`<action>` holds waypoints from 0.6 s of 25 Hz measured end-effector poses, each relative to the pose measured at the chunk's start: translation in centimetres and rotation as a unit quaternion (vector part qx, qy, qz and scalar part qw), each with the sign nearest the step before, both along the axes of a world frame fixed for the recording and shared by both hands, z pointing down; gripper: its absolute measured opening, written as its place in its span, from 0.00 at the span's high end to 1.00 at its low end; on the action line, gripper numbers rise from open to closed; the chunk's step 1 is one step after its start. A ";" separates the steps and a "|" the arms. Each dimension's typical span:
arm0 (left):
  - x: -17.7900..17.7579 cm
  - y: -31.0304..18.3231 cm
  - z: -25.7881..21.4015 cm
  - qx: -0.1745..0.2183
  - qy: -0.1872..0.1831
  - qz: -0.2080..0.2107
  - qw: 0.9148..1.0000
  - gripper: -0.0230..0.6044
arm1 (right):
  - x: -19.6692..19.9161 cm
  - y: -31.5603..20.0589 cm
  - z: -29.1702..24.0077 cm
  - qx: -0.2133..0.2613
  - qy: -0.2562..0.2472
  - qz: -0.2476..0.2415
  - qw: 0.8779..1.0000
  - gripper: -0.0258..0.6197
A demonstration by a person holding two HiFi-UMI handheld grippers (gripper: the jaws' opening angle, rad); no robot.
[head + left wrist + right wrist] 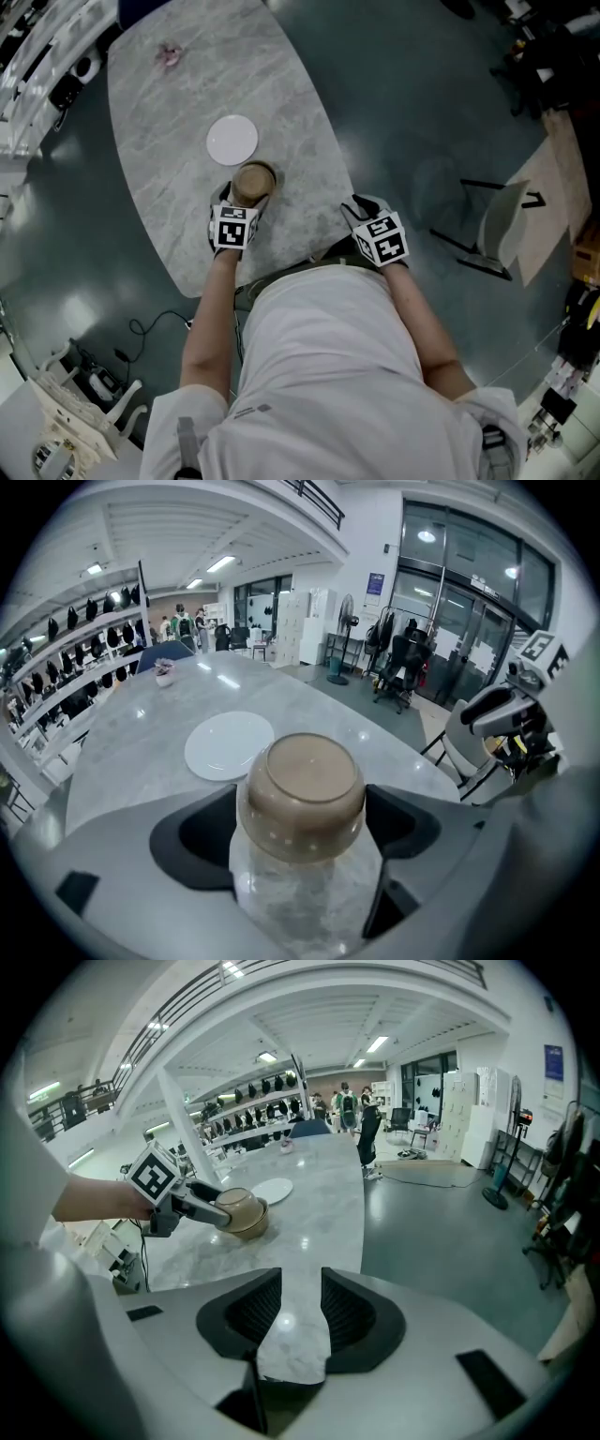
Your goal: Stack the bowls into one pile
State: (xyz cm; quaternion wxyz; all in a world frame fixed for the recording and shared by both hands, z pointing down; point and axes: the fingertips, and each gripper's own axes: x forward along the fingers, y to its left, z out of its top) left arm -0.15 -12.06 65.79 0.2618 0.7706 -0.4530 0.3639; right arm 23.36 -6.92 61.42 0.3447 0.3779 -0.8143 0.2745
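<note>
Marble table (pixel 164 131), glossy dark floor (pixel 403 103)

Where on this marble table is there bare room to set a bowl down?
Free: the stretch between the white plate and the small pink thing at the far end, and the table strip right of the plate. Crowded: the near end, where the left gripper holds the brown bowl beside the plate.

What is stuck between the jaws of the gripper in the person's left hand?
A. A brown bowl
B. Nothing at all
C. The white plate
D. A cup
A: in the left gripper view, the brown bowl fills the gap between the jaws of the left gripper, and the white plate lies apart on the table beyond it.
</note>
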 end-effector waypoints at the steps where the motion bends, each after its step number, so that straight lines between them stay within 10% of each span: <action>1: 0.1 0.1 -0.2 -0.001 0.003 -0.002 1.000 0.30 | 0.0 0.0 0.0 0.000 0.000 0.000 1.000 0.74; 15: -0.7 0.1 0.0 0.006 0.015 -0.017 1.000 0.34 | -0.6 -0.2 0.0 0.002 0.003 -0.010 1.000 0.74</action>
